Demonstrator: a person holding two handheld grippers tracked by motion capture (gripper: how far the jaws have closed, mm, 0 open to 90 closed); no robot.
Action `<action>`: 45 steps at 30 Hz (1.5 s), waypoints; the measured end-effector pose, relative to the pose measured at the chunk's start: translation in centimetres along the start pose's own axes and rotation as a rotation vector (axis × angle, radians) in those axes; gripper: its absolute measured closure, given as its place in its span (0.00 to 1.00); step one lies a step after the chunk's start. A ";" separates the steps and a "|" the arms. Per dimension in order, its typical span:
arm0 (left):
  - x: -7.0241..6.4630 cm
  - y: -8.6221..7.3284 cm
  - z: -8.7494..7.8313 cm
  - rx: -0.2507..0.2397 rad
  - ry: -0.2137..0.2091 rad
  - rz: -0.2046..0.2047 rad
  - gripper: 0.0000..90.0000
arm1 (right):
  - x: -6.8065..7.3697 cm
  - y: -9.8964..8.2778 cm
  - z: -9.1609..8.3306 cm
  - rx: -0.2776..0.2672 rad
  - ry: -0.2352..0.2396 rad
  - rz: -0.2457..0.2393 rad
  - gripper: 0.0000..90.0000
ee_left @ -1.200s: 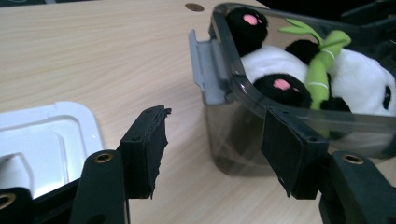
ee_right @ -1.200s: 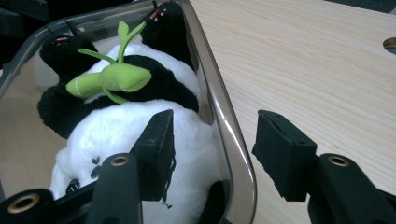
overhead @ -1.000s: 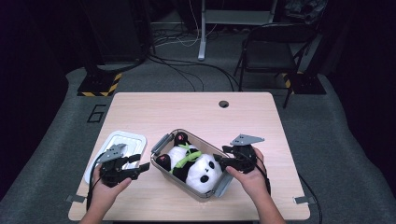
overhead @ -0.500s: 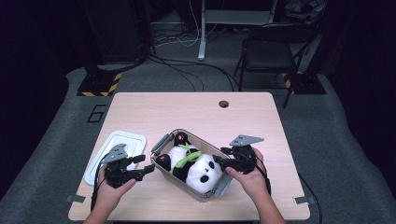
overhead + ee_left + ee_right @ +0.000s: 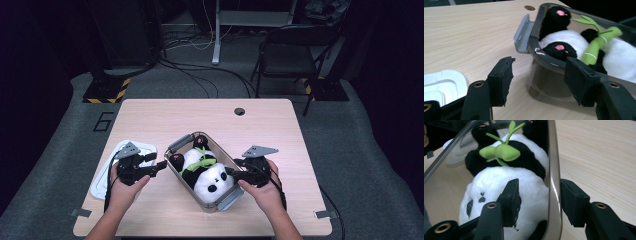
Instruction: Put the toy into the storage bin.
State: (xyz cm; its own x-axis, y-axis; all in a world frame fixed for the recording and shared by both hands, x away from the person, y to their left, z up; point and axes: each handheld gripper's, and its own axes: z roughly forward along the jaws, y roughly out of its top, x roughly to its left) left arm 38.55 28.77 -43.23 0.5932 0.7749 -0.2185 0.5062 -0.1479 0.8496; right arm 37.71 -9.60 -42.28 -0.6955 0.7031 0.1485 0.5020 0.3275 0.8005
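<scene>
Panda [image 5: 202, 172] in bin [image 5: 176, 144], centre of desk [image 5: 150, 115].
Left hand-held gripper [image 5: 159, 165] apart, just closing a little, beside bin's left end; right hand-held gripper [image 5: 231, 173] straddling bin wall, jaws apart.

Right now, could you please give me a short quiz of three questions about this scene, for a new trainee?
1. True or false: the panda toy lies inside the clear box.
2. What does the right gripper straddle? A) the box's wall B) the white lid C) a chair
3. What colour is the stalk on the panda?

Key:
1. True.
2. A: one jaw stands inside the box against the toy, the other outside the wall.
3. Green.
</scene>
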 end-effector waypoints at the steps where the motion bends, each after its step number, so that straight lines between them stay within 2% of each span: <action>1: 0.0 0.0 0.0 0.000 0.003 -0.005 0.45 | 0.2 0.0 0.1 0.002 0.005 -0.004 0.55; 3: -0.2 -0.2 -0.1 0.004 -0.013 -0.015 0.45 | 0.4 0.0 0.1 0.004 0.017 -0.019 0.55; 7: -1.5 -1.3 -0.5 0.030 -0.050 0.013 0.45 | 0.6 0.2 -0.2 0.000 0.040 -0.016 0.55; 11: -2.1 -1.6 -0.8 0.022 -0.059 0.020 0.46 | 1.1 0.4 -0.3 0.007 0.041 -0.031 0.54; 12: -2.0 -1.5 -0.8 0.022 -0.061 0.017 0.46 | 1.2 0.4 -0.2 0.008 0.038 -0.036 0.53; 13: -1.9 -1.4 -0.7 0.013 -0.062 -0.005 0.46 | 1.4 0.4 -0.2 0.008 0.032 -0.035 0.53; 17: -1.2 -1.1 -0.3 0.001 -0.047 -0.022 0.46 | 1.8 0.5 0.0 -0.006 0.031 -0.050 0.51; 20: -0.9 -0.7 0.3 0.004 -0.028 -0.007 0.48 | 2.2 0.6 0.1 -0.010 0.029 -0.048 0.50; 24: -0.4 -0.2 1.3 -0.003 -0.015 -0.025 0.50 | 2.3 0.6 0.0 -0.023 0.032 -0.040 0.50; 30: 0.2 0.8 2.4 0.004 0.013 -0.020 0.53 | 2.4 0.5 -0.2 -0.029 0.056 -0.033 0.50; 33: 0.4 0.9 1.8 0.003 0.007 -0.026 0.51 | 2.7 0.5 -0.2 -0.020 0.089 -0.034 0.50; 36: 0.7 0.5 0.7 0.001 0.003 -0.031 0.49 | 3.0 0.4 0.1 -0.005 0.144 -0.028 0.51; 40: 1.1 -0.2 -1.1 -0.001 0.016 -0.011 0.48 | 4.3 0.5 0.5 0.009 0.198 -0.052 0.51; 42: 1.9 -0.7 -2.3 -0.001 0.053 0.010 0.48 | 4.9 0.6 0.7 0.006 0.217 -0.063 0.51; 45: 3.6 -1.6 -3.5 -0.017 0.109 -0.011 0.47 | 5.6 0.7 1.0 0.000 0.224 -0.083 0.51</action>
State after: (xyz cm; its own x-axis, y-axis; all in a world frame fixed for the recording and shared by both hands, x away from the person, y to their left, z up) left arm 37.68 33.91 -43.68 0.5157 0.8387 -0.1752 0.5012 -0.1294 0.8556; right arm 34.69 -4.85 -41.48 -0.8308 0.5164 0.2075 0.4385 0.3779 0.8154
